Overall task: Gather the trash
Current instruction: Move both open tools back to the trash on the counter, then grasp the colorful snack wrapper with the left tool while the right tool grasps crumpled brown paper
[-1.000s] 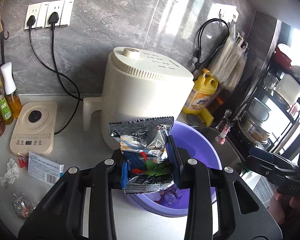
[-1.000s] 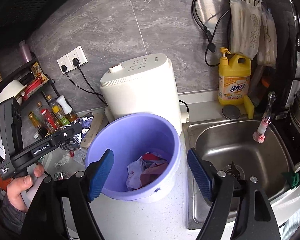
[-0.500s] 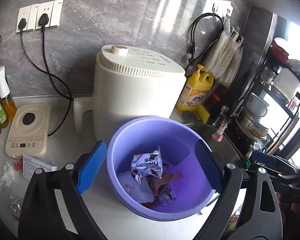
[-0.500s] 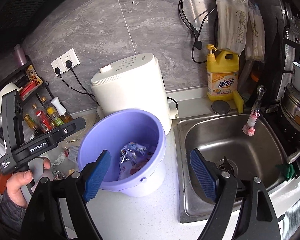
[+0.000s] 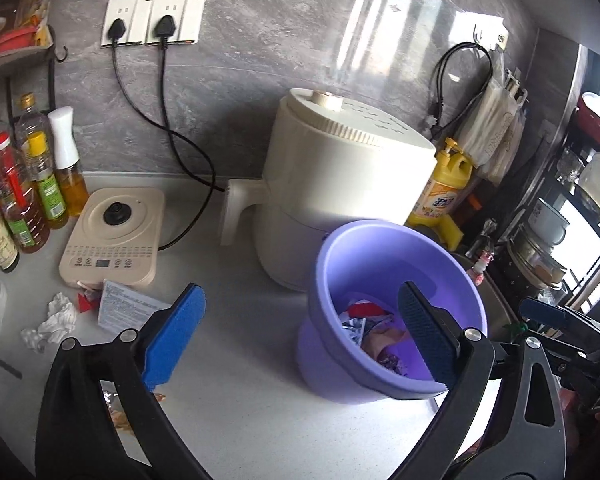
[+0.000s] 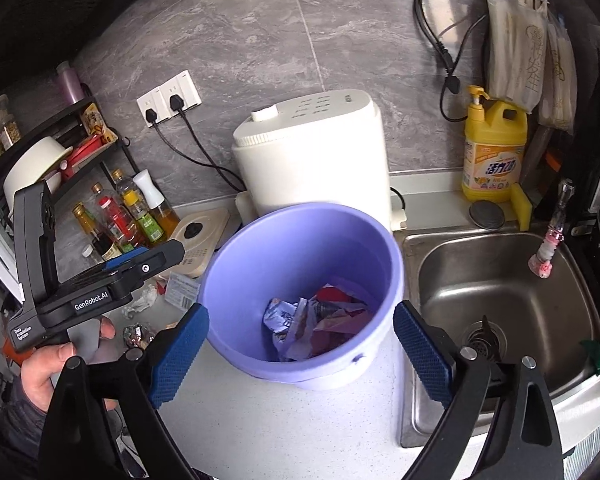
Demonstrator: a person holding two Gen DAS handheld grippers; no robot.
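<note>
Crinkled foil trash (image 6: 312, 320) inside round lilac plastic bucket (image 6: 300, 224), both ribbed-padded claws wide, empty

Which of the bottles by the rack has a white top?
The spray bottle of golden oil, nearest the beige hob; the others have gold, red or yellow caps.

- Grey marbled wall tiles (image 5: 284, 36) with glare patches, carrying white sockets (image 5: 154, 20).
- Pale speckled worktop (image 5: 252, 364).
- Steel sink (image 6: 496, 280) at right.
- Daylight through a window (image 5: 588, 220).

bucket (image 5: 380, 248) base hidden, sink (image 6: 572, 376) corner cropped
</note>
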